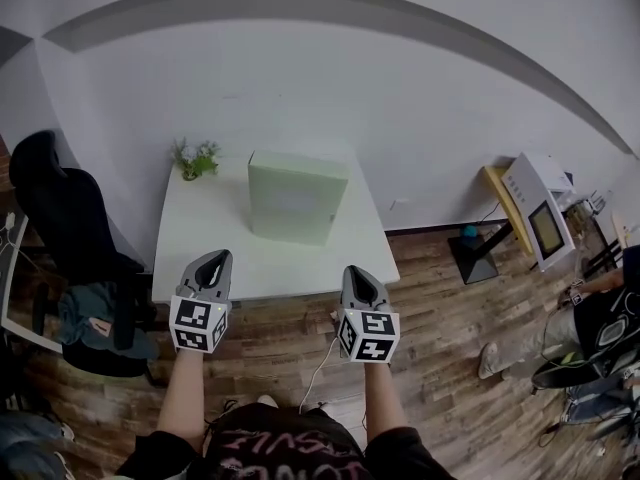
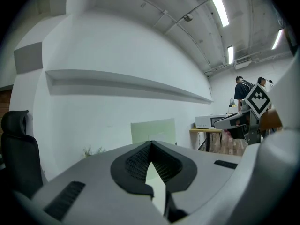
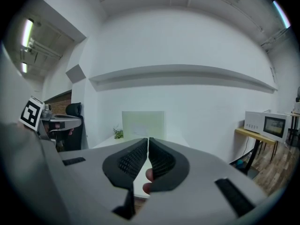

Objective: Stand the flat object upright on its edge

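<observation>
Standing on its narrow edge in the upper middle of the head view, the pale green box (image 1: 297,196) rested on the white table (image 1: 190,223), broad face toward the camera and nothing touching it. That pose looked like the wanted result, so the task seemed done or nearly so.

Both tools were well apart from the box, low in the frame at the table's near edge. The left gripper (image 1: 217,258) had its jaws pressed together with nothing between them. The right gripper (image 1: 359,272) was likewise closed and empty. Holding them back and closed probably served to leave the box undisturbed and to show that it balanced alone.

A small plant (image 1: 195,158) sat at the table's far left corner, clear of the box. A dark chair (image 1: 62,213) stood at the left of the frame and a microwave (image 1: 541,214) at the right, neither bearing on the task.

From the gripper views, the closed jaws covered the box's lower part, so its footing showed only from above. Its rear side was hidden, and whether it stood perfectly straight or leaned slightly could not be told. A paler patch on its face was too faint to read. Below the right jaws a fingertip (image 3: 148,175) peeked through. People at the right edge were cut off.
</observation>
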Motion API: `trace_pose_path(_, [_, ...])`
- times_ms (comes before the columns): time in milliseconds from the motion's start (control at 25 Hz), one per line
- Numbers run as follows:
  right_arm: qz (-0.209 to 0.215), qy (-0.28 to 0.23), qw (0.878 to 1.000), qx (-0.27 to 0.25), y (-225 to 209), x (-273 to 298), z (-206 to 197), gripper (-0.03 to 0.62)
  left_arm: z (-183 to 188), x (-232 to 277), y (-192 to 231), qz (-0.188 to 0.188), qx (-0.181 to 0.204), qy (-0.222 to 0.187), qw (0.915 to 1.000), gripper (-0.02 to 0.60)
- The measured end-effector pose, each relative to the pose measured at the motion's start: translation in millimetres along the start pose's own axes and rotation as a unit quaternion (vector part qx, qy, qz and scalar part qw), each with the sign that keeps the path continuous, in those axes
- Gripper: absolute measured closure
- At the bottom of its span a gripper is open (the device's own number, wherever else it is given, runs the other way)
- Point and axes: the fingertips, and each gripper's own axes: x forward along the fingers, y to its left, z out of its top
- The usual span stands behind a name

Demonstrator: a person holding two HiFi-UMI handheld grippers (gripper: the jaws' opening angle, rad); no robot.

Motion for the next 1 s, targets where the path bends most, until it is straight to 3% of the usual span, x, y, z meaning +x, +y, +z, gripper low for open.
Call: trace_pose_path(1000, [0.008,-0.004,1.0,-0.022,-32.9,-18.0,12.3,0.569,26.8,-8.7,-34.5,0.019,0.018,-0.003,0.9996,0.568])
